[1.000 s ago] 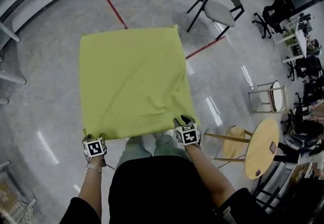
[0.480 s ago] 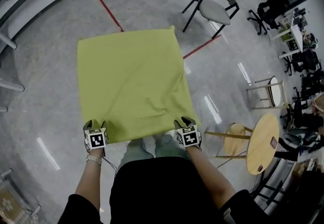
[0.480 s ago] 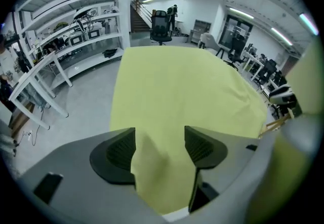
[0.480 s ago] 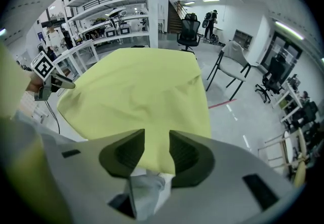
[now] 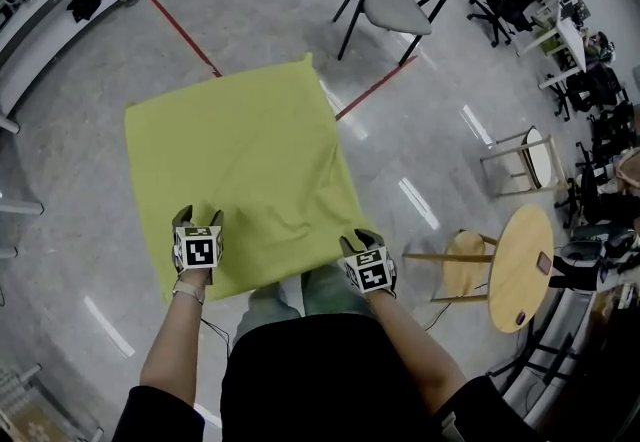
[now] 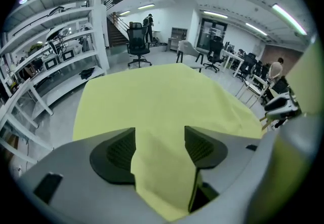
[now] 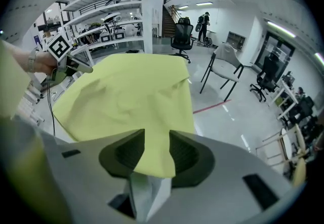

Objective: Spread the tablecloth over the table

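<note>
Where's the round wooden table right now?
In the head view, the round wooden table is at the right side, right next to a wooden stool, which stands between it and the right gripper.

The yellow-green square tablecloth (image 5: 235, 170) is seen to be soft, matt cloth with a few light creases. The grey floor (image 5: 430, 140) is polished smooth and shiny. The round table (image 5: 520, 280) is topped with pale, smooth wood.
</note>
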### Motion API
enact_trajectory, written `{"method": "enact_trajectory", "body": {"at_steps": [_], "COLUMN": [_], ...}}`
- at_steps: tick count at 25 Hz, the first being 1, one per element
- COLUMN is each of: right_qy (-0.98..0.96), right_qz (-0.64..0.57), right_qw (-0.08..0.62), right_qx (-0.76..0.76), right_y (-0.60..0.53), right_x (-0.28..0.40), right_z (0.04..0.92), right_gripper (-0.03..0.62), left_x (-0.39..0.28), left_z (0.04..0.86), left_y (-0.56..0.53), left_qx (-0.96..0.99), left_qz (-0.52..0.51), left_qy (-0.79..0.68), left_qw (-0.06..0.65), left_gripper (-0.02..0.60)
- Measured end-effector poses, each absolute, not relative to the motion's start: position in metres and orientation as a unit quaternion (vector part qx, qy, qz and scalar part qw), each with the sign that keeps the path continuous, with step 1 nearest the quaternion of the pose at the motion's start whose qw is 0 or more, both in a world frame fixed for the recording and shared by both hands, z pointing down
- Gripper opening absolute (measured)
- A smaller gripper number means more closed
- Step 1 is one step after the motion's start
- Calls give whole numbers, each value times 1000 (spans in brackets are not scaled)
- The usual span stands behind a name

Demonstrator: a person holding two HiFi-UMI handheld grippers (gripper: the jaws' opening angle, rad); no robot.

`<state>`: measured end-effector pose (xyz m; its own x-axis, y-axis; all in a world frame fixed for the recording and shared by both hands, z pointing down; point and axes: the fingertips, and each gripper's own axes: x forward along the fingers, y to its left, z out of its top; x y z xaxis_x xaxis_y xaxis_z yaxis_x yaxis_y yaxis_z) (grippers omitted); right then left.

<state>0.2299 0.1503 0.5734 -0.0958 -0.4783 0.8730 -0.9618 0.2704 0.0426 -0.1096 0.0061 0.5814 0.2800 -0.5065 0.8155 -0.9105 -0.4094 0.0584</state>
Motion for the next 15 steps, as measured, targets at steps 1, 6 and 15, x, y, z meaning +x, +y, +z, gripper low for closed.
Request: {"method": "enact_trajectory", "body": {"at_steps": [1,6,15], "right_qy": [-682,-695,-735], "right_qz": [291,289,293], "right_qw": [416,415,374], "right_qx": [526,511,484], "right_y": [149,136,103], "right_x": [235,258,287], "right_z": [575,576,565], "right_gripper": [156,157,156], "left_x": [-97,-37,63], "left_z": [576,561,578], "left_y": [-5,-54,-125], "left_qx": [757,778,794], "left_qz": [369,373,400], "left_qy": [-469,-447,-408], "left_qw": [267,236,206], "left_gripper": [304,304,304]}}
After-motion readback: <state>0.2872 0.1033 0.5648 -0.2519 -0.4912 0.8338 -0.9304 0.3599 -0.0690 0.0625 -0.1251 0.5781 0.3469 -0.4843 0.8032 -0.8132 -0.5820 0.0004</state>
